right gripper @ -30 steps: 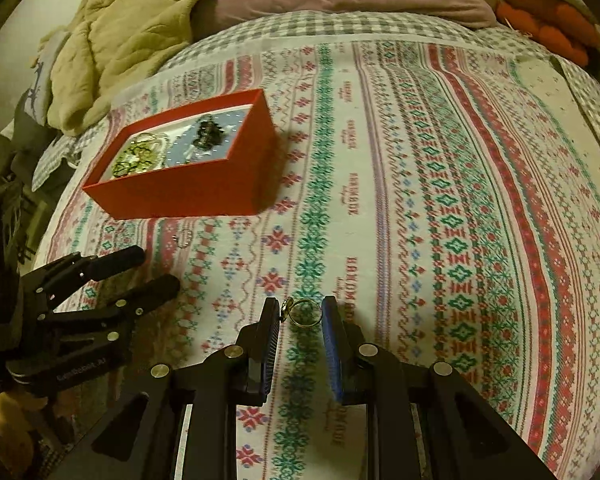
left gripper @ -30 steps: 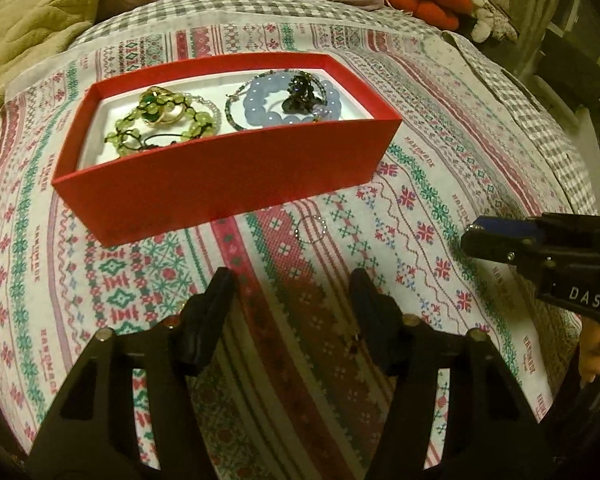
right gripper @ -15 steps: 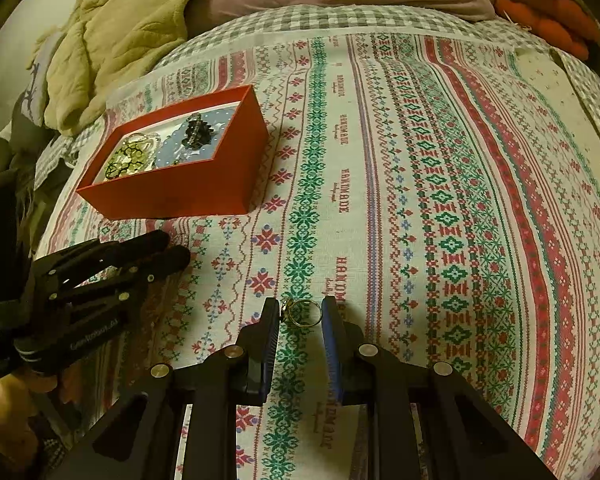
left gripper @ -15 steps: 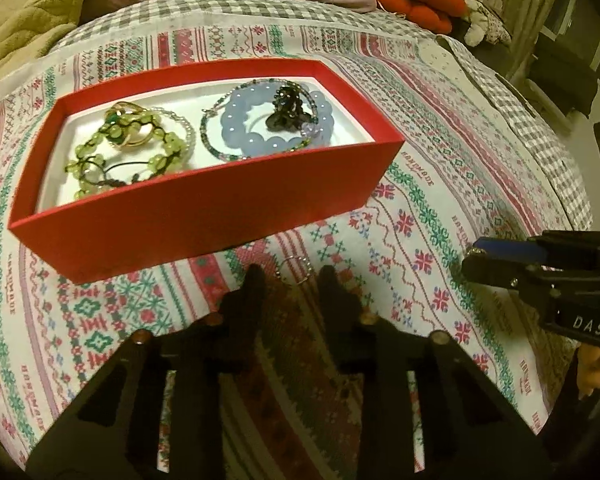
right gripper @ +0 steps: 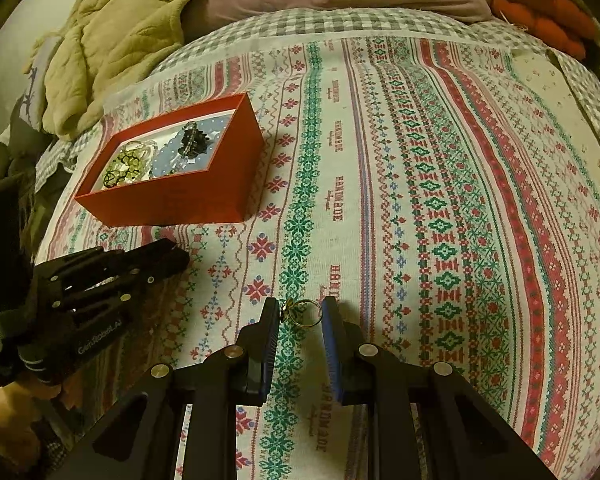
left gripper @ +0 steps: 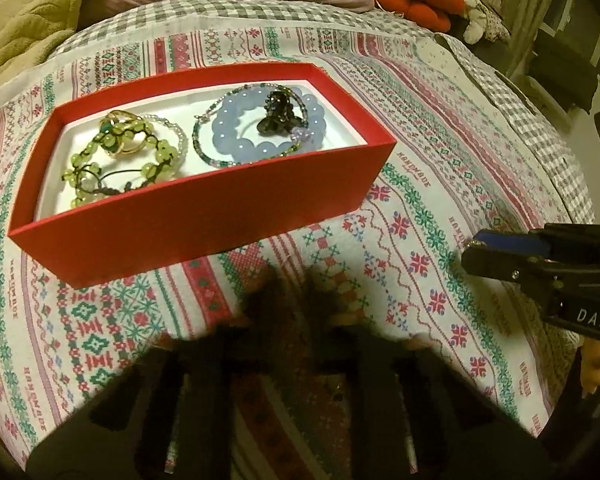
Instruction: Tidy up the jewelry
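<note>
Here a gold ring (right gripper: pixel 305 313) is being held between the narrowed fingers of the right gripper (right gripper: pixel 302 314), the red box (right gripper: pixel 204 196) lying ahead-left; the left gripper (left gripper: pixel 290 280) is being blurred, its grip untellable.

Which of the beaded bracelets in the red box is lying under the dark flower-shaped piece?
The pale blue bracelet, in the box's right half: the dark piece sits on it. The green bracelet, at left, carries a gold ring instead.

The right tool (right gripper: pixel 302 314) pinches a small gold ring (right gripper: pixel 305 313) between its blue pads above the patterned bedspread (right gripper: pixel 440 200). The open red rectangular box (right gripper: pixel 204 196) of beaded bracelets sits left; the black left tool (right gripper: pixel 172 254) reaches toward it.
</note>
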Available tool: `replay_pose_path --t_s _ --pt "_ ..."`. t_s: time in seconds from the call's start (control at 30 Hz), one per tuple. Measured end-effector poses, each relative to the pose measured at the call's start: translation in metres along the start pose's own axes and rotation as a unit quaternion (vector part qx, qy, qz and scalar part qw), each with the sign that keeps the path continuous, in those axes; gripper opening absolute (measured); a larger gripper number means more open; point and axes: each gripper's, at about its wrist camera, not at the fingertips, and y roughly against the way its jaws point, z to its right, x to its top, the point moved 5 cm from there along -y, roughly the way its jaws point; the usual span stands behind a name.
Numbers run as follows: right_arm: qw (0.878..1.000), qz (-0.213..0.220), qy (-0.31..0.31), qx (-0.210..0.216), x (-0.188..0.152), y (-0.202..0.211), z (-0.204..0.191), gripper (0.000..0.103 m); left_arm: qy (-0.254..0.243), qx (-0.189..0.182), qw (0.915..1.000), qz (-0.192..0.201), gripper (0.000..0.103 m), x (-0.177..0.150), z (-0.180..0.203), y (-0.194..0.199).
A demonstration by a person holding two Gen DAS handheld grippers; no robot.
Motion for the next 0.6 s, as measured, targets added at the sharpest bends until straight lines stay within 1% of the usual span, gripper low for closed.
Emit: replay_pose_path --t_s 0.23,0.43,0.6 --pt "1.0 0.009 0.0 0.002 0.004 0.006 -0.002 0.022 -0.004 0.003 1.0 0.002 0.003 -0.004 -0.001 0.012" --pt "1.0 0.012 0.0 0.002 0.004 0.008 -0.005 0.022 -0.013 0.008 0.9996 0.025 0.003 -0.001 0.003 0.029" --pt "1.0 0.019 0.0 0.006 0.009 0.012 -0.007 0.022 -0.017 0.012 0.9994 0.029 0.003 0.002 0.004 0.038"
